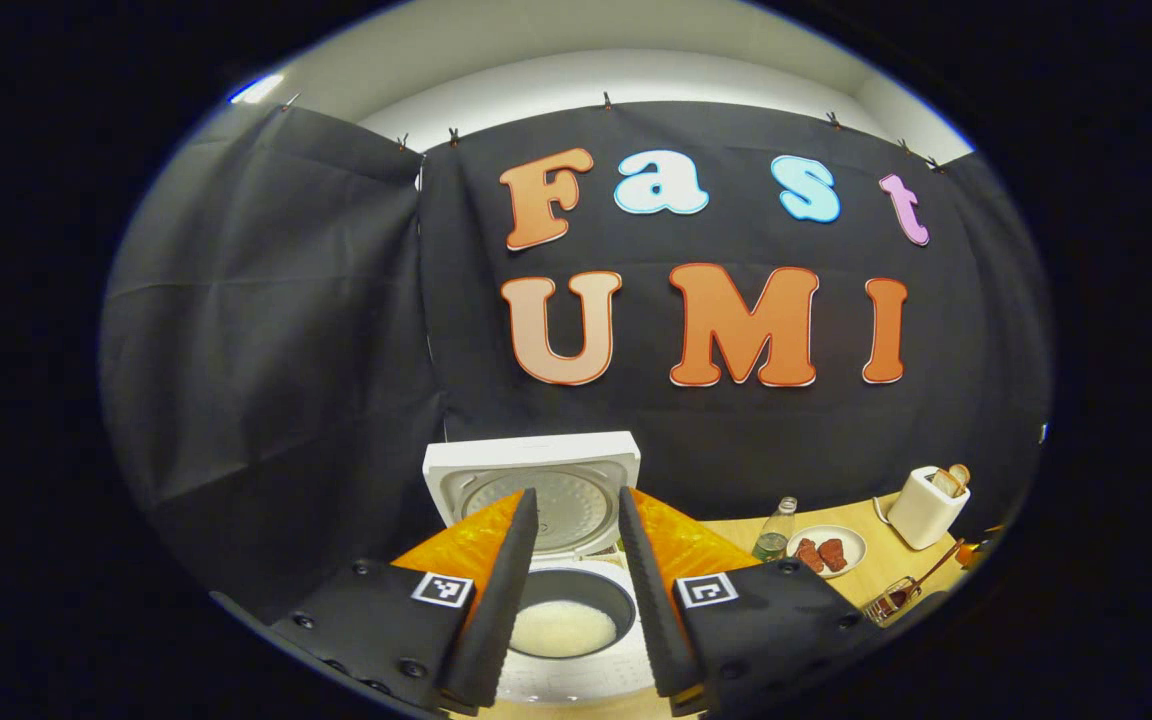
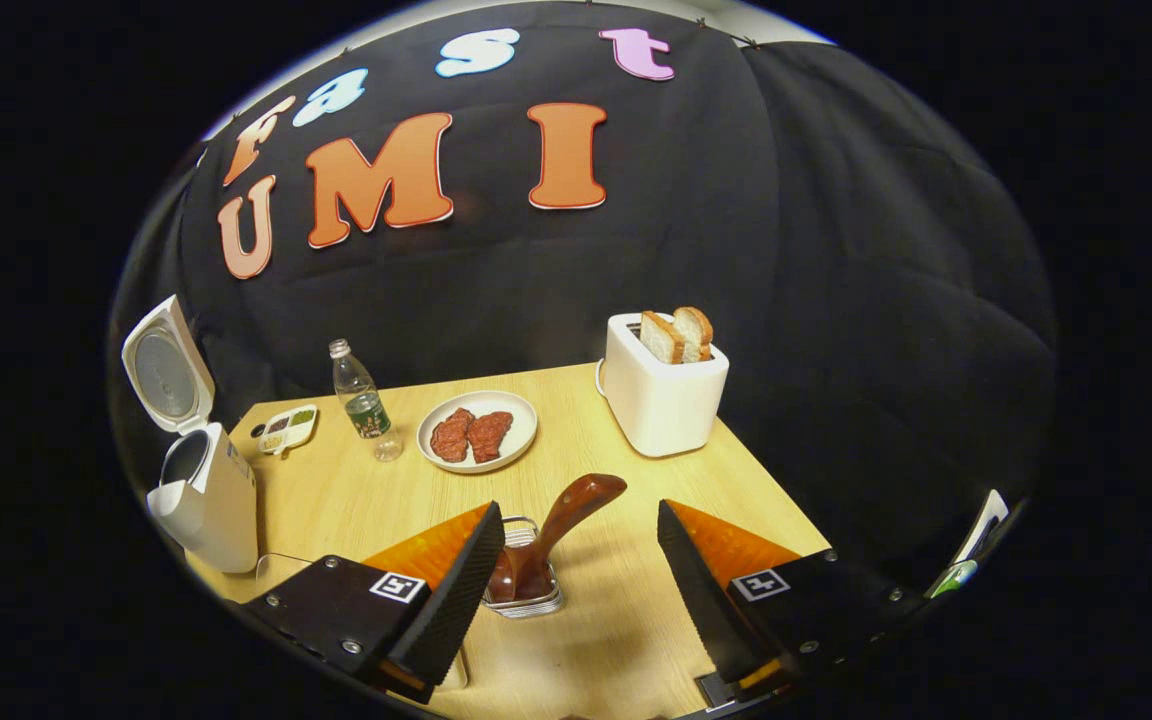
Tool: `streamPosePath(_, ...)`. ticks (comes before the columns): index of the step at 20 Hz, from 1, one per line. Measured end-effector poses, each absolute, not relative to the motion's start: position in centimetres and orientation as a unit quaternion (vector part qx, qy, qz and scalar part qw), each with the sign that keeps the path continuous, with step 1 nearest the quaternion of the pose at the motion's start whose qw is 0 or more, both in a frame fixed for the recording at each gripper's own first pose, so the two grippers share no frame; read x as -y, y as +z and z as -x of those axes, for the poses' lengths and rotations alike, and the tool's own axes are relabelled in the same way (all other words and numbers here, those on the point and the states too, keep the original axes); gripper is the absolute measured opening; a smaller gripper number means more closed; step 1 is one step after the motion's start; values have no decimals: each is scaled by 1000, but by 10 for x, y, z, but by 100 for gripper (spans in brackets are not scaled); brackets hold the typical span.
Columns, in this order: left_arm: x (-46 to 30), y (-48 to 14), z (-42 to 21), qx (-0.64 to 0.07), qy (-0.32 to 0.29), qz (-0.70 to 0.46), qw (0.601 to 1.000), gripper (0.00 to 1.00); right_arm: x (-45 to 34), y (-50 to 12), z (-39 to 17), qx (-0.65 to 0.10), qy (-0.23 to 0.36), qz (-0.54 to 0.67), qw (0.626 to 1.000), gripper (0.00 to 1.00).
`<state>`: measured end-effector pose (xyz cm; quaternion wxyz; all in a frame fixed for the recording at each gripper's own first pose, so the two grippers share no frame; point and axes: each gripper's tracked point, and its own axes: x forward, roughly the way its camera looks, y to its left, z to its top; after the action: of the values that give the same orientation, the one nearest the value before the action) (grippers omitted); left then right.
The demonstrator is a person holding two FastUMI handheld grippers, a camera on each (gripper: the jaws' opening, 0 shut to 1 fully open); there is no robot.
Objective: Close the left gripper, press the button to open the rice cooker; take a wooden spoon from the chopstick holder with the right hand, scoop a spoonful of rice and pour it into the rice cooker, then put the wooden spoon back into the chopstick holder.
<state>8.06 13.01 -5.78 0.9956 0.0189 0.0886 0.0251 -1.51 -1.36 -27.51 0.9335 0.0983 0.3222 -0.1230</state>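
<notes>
The white rice cooker (image 1: 591,680) stands right below my left gripper (image 1: 578,497) with its lid (image 1: 536,470) raised. White rice lies in its dark pot (image 1: 564,610), seen between the open fingers. In the right gripper view the rice cooker (image 2: 211,500) sits at the table's left edge, lid (image 2: 168,365) up. A brown wooden spoon (image 2: 561,525) leans in the wire chopstick holder (image 2: 526,595), handle up and to the right. My right gripper (image 2: 578,510) is open, its fingers on either side of the handle without touching it.
On the wooden table (image 2: 616,620) stand a white toaster (image 2: 664,395) with two bread slices, a plate of red meat (image 2: 476,432), a plastic bottle (image 2: 361,400) and a small seasoning tray (image 2: 286,430). The table's right edge drops off past the toaster.
</notes>
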Motion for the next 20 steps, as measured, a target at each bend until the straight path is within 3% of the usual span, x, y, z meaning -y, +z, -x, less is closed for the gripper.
streamPosePath(3, -119, -48, -62, -70, 26, -29, 997, 80, 19, -290, 9, -333, -116, -102, 930, 95)
streamPosePath(6, -111, -52, -46, -73, 32, -41, 996, 89, 25, -311, 3, -344, -123, -131, 922, 95)
streamPosePath(12, -102, -59, -25, -95, 44, -22, 994, 95, 9, -334, -16, -344, -87, -205, 912, 90)
streamPosePath(17, -103, -52, -15, -90, 48, -28, 994, 94, -13, -341, -36, -341, -54, -254, 903, 65)
streamPosePath(20, -100, -52, -14, -90, 38, -19, 995, 95, -19, -352, -40, -345, -53, -274, 896, 57)
